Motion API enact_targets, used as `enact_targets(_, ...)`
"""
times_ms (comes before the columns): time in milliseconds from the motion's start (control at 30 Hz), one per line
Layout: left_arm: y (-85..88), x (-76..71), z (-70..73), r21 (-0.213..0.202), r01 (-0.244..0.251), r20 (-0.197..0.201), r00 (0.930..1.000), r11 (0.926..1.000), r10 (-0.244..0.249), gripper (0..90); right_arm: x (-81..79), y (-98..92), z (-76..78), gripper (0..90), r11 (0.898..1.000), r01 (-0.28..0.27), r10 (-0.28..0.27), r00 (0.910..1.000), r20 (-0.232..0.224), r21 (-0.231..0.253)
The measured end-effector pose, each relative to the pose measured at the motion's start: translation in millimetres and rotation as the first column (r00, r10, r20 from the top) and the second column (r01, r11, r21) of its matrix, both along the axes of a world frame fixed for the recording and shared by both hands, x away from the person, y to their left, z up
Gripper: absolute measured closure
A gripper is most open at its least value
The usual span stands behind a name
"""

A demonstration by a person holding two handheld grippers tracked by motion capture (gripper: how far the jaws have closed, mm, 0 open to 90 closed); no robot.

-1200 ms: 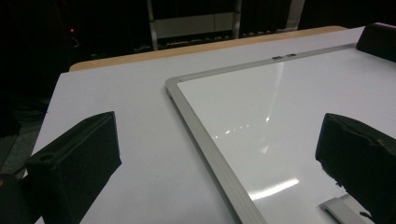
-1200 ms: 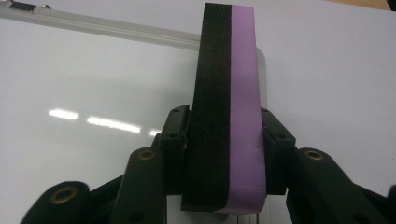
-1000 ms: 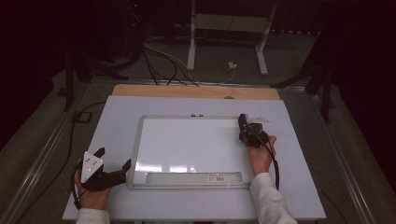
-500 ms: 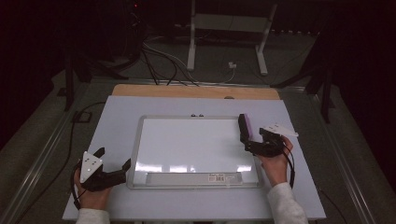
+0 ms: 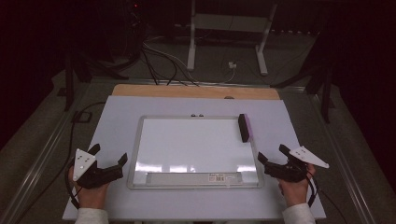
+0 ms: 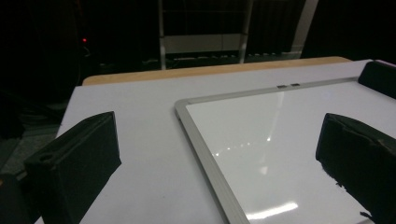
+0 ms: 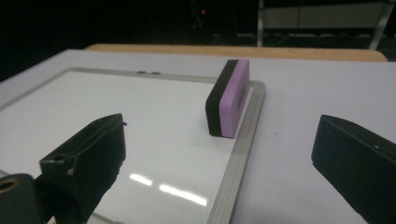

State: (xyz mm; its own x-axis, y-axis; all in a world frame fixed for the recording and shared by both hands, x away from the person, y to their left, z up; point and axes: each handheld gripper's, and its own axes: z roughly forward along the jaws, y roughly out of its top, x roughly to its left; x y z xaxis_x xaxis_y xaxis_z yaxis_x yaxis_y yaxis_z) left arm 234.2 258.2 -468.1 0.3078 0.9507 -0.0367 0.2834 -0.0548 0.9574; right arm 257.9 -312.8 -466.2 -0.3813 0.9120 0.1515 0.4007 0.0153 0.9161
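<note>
Dark room behind, cables and a metal stand point(image 5: 226, 23) sitting past the far edge of the counter point(image 5: 121, 112). White counter top is carrying a whiteboard point(image 5: 194, 144) lying flat at its middle, silver frame, near edge running along the counter's near edge. Eraser point(image 5: 244, 127), black with a purple side, is standing on its long edge at the whiteboard's far right corner, just inside the frame and touching it in the right gripper view point(image 7: 229, 98). Right tongs point(image 5: 273, 156) are sitting near the counter's near right corner, beside the whiteboard's near right corner, well apart from the eraser; jaws have just been opening and are standing spread wide, nothing between them. Right hand point(image 5: 295, 186) is gripping the handle from below. Left tongs point(image 5: 108, 154) are resting near the counter's near left corner, just beside the whiteboard's left frame, jaws spread, pinching nothing. Left hand point(image 5: 89, 193) is holding them low over the counter.
</note>
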Motion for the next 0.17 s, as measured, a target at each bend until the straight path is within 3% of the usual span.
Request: enact_targets(167, 1.9, -0.5, 3.2, -0.001, -0.036, 0.012, 0.9993, 0.9993, 0.036, 0.6, -12.5, -6.8, -2.7, 1.5, 1.000, -0.008, 0.007, 0.9997, 0.025, 0.015)
